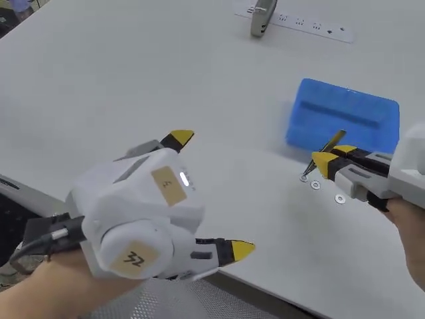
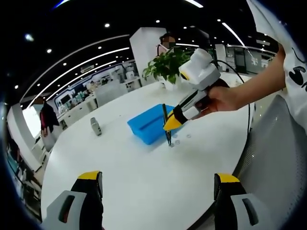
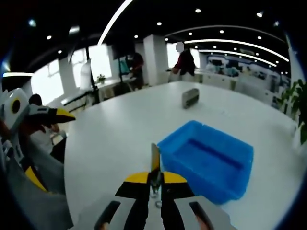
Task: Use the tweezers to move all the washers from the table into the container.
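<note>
The person is holding the right gripper [image 1: 327,159] low over the white table [image 1: 133,80], just in front of the blue container [image 1: 345,116]. Its yellow-tipped jaws are pressing together on a pair of tweezers [image 1: 334,141], which are slanting down toward the tabletop. In the right gripper view the tweezers [image 3: 155,160] are sticking up between the closed jaws, with the container [image 3: 211,160] lying open just beyond them.

The washers [image 1: 315,185] are lying on the table beside the container's near edge, none visibly inside it. One is sitting right at the tweezer tips; whether the tips are actually pinching it, I cannot tell. Another washer [image 1: 340,199] is lying a little nearer the person.

The left gripper [image 1: 210,194] is hovering well apart from all this, over the table's near edge, with its jaws standing wide apart and gripping nothing. Its round end cap [image 1: 136,259] is carrying a tan sticker with a dark mark that looks like "ZZ". A second tan sticker [image 1: 166,185] on top is showing print too small to read.

At the far side, a white power strip [image 1: 299,23] is lying flat with a grey metal object [image 1: 262,16] resting on its end. No writing is legible there.
</note>
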The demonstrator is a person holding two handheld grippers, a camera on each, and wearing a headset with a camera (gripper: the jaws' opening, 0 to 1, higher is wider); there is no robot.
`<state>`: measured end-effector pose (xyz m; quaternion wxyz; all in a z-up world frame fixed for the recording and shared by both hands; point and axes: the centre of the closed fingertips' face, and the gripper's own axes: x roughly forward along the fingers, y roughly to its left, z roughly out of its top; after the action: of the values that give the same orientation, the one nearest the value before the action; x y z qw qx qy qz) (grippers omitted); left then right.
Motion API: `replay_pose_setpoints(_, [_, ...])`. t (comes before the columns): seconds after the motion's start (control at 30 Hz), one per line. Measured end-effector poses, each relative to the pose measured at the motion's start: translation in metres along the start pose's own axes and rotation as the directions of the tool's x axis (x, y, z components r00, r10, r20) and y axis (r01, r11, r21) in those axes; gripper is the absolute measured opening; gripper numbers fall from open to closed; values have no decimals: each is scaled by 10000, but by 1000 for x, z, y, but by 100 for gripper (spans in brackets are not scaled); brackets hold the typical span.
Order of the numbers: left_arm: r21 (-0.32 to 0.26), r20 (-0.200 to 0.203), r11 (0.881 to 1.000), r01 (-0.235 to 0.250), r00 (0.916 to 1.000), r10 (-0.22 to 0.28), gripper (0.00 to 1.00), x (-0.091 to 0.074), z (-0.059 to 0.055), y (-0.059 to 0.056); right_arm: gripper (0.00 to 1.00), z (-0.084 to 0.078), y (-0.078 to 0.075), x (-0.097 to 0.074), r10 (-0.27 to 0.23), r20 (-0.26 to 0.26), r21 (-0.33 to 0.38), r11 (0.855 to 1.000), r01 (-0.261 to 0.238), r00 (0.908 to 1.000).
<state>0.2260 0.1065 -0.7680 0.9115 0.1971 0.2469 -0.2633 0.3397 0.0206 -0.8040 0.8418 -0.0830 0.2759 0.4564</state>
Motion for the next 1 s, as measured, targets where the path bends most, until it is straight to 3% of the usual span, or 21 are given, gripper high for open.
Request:
replay_pose_setpoints(0.27, [77,-79,10000,-12,10000,13,99,0,-1,0,4,-2,1,-2,-144,-114,-623,9980,137,9998])
replay_pose_setpoints(1.0, [137,-213,9999,37,9998,-34,99,1,-5,-1,3,2,-2,-4,-188,-36,-183,9997,188,9998])
